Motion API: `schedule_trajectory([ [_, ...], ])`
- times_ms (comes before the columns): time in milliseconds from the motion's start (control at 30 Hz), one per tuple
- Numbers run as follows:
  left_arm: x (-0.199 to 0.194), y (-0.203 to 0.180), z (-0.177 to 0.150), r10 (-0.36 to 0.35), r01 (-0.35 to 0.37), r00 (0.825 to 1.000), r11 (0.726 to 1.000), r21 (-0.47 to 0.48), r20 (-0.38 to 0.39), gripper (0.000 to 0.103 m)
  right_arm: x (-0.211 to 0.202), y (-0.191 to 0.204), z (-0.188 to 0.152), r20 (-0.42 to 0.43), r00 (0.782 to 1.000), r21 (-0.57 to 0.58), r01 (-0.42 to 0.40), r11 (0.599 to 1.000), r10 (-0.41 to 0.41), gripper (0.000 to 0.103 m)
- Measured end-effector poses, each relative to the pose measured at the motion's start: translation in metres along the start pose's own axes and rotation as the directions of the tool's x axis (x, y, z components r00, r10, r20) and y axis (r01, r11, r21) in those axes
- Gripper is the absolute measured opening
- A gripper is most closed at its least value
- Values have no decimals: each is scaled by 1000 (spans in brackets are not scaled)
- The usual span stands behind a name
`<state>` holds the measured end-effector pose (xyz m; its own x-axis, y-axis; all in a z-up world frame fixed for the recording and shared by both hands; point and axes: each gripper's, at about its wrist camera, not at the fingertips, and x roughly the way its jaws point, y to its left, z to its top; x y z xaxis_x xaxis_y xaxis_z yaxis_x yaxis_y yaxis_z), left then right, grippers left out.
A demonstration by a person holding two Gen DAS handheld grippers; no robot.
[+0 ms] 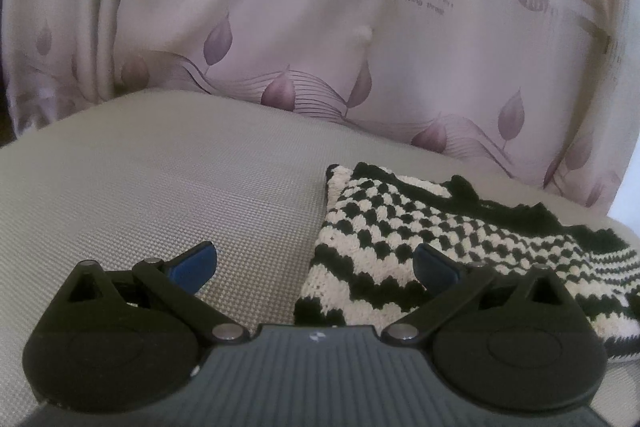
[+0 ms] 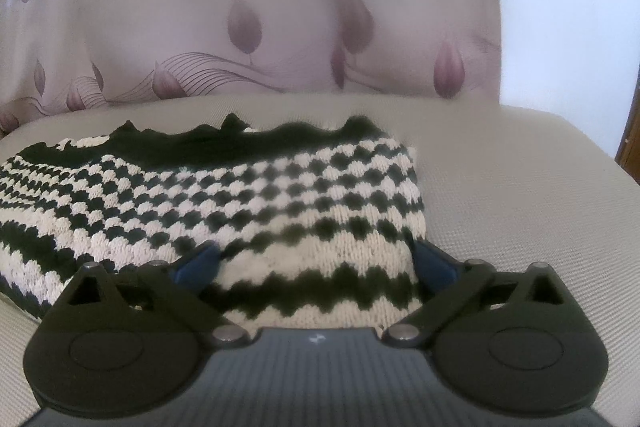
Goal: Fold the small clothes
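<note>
Knit top, soft and ready to take by the edge

Knitwear (image 2: 224, 195), chunky black-and-cream, lies flat on the grey cushion (image 1: 160, 179) before a leaf-print curtain (image 1: 320, 27). It looks light, limp and stretchy, not slippery; a hem or side edge should pinch best. The right gripper (image 2: 316, 263) has its fingers wide over the near hem, holding nothing. The left gripper (image 1: 316, 263) is wide too, straddling the left edge.

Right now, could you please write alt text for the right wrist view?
A black-and-white knitted garment lies on a beige surface, with the right tongs open just over its near edge. A leaf-printed curtain hangs behind.
</note>
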<state>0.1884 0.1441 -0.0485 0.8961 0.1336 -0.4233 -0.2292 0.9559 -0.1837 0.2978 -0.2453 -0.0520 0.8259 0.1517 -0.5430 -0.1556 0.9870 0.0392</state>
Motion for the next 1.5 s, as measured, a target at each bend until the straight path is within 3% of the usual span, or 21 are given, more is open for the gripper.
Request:
schedule_trajectory([
  [400, 1, -7, -1, 52, -51, 999, 998, 48, -9, 103, -2, 1, 0, 9, 1000, -11, 11, 1000, -11, 103],
  [733, 6, -7, 0, 47, -45, 998, 998, 53, -43, 103, -3, 2, 0, 15, 1000, -7, 8, 1000, -8, 103],
  [833, 6, -3, 1, 12, -10, 999, 999, 40, -49, 103, -4, 0, 0, 18, 1000, -2, 4, 1000, -4, 103],
  [933, 9, 6, 7, -75, 75, 995, 997, 6, -70, 103, -4, 0, 0, 20, 1000, -3, 5, 1000, -5, 103],
  [1067, 21, 24, 22, -188, 183, 975, 982, -55, -116, 102, -5, 0, 0, 21, 1000, 0, 2, 1000, -2, 103],
  [1167, 39, 34, 35, -259, 249, 949, 965, -77, -178, 101, -6, -1, 0, 26, 1000, 3, -2, 1000, 2, 103],
  [1200, 46, 38, 38, -290, 276, 936, 956, -94, -200, 99, -6, -1, 0, 28, 1000, 3, -2, 1000, 2, 103],
  [1267, 63, 42, 44, -389, 364, 887, 921, -141, -248, 91, -6, -1, 0, 30, 1000, 2, -2, 1000, 2, 103],
  [1333, 80, 40, 48, -425, 399, 854, 905, -148, -300, 76, -6, -1, 0, 34, 999, -1, 0, 1000, 0, 103],
  [1433, 96, 28, 55, -430, 434, 838, 898, -68, -336, 78, -7, -1, 0, 37, 999, -2, 1, 1000, -1, 103],
  [1500, 105, 21, 59, -446, 464, 818, 885, -42, -363, 87, -7, -1, 0, 38, 999, -3, 1, 1000, -1, 103],
])
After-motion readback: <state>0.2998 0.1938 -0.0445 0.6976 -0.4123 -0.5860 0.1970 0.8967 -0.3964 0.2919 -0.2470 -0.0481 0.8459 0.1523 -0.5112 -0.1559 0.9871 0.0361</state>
